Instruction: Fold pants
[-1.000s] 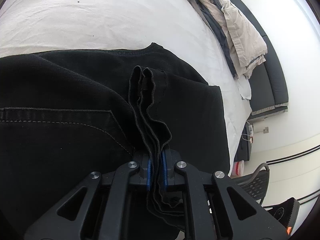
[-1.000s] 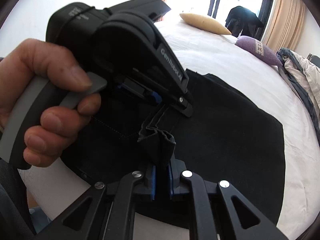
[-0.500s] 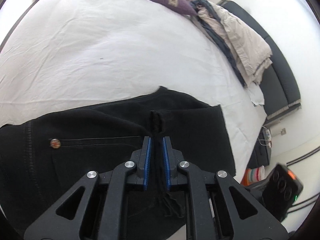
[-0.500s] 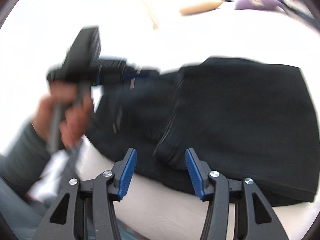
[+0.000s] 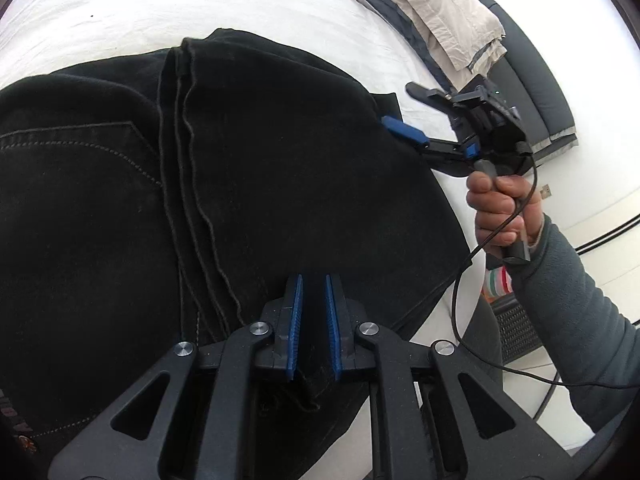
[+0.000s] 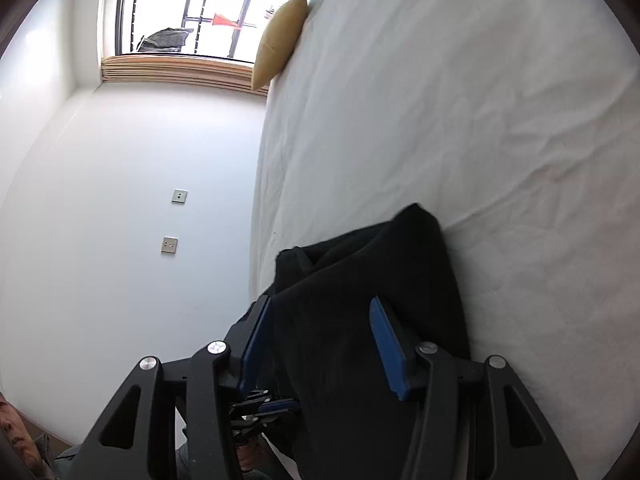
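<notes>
The black pants [image 5: 248, 168] lie folded on the white bed [image 5: 200, 4], hem edges stacked in a ridge left of centre. My left gripper [image 5: 313, 284] sits low over the near edge, its blue pads a narrow gap apart with dark cloth between them; whether they pinch it is unclear. My right gripper [image 5: 404, 130] shows at the pants' right edge, jaws wide open. In the right wrist view my right gripper [image 6: 320, 312] is open, straddling the edge of the pants [image 6: 368, 280].
A pile of beige and grey clothes [image 5: 444, 20] lies at the bed's far right, beside a dark sofa [image 5: 532, 80]. A yellow pillow [image 6: 280, 40] lies at the head of the bed. A white wall [image 6: 140, 200] stands left of it.
My right gripper let go of the hem, opened wide and swung round to the pants' right edge. My left gripper loosened and moved right, off the hem stack.
</notes>
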The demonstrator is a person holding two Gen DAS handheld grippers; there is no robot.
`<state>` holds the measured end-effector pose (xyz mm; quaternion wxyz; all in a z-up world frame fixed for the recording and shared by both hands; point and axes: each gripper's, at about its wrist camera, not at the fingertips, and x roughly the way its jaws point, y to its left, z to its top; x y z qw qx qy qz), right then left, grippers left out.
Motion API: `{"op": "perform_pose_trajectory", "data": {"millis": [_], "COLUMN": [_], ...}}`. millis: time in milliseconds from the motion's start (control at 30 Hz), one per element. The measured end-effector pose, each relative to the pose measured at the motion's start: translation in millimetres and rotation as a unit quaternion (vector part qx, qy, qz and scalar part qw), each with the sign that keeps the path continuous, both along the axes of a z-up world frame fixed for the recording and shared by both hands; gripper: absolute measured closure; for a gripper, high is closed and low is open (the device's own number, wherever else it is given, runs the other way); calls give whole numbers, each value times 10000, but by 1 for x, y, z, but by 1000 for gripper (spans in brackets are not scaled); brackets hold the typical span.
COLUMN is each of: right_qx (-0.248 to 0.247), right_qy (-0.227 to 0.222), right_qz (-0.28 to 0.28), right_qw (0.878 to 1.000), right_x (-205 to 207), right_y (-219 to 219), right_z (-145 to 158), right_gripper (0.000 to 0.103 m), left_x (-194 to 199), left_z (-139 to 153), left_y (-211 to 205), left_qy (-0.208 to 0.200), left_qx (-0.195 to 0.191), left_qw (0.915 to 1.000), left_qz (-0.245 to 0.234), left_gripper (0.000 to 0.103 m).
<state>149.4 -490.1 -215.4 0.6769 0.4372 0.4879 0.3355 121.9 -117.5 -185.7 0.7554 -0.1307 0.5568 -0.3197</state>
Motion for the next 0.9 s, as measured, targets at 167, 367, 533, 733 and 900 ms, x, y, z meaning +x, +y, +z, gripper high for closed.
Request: {"op": "perform_pose_trajectory", "data": {"millis": [167,367,533,733,900], "right_qx": [319,-59,-199,-426,-25], "right_qy": [-145,4,192,-46,-611], "right_qz": [90,535,561,580,413], "right_qw": [9993,9986,9980,9974,9973], "right_x": [-29,-99,-147,-184,-164], "right_y": [-4,10,22,51,89], "right_z": [-1,-1,2,23,56], "right_gripper": [53,52,48,45,45], "left_x": [-6,-22,-36,-70,-110], "left_z": [-3,-4,6,34,54], "left_y": [-10,-7,7,58,129], "left_qy": [-184,-240,-381,-591,-956], "left_qx": [-26,-71,-115,-32,-45], "left_qw": [9998,9997,9990,9942,9728], "left_qz": [-12,58,196,899,2109], "left_gripper": [92,92,92,92,92]}}
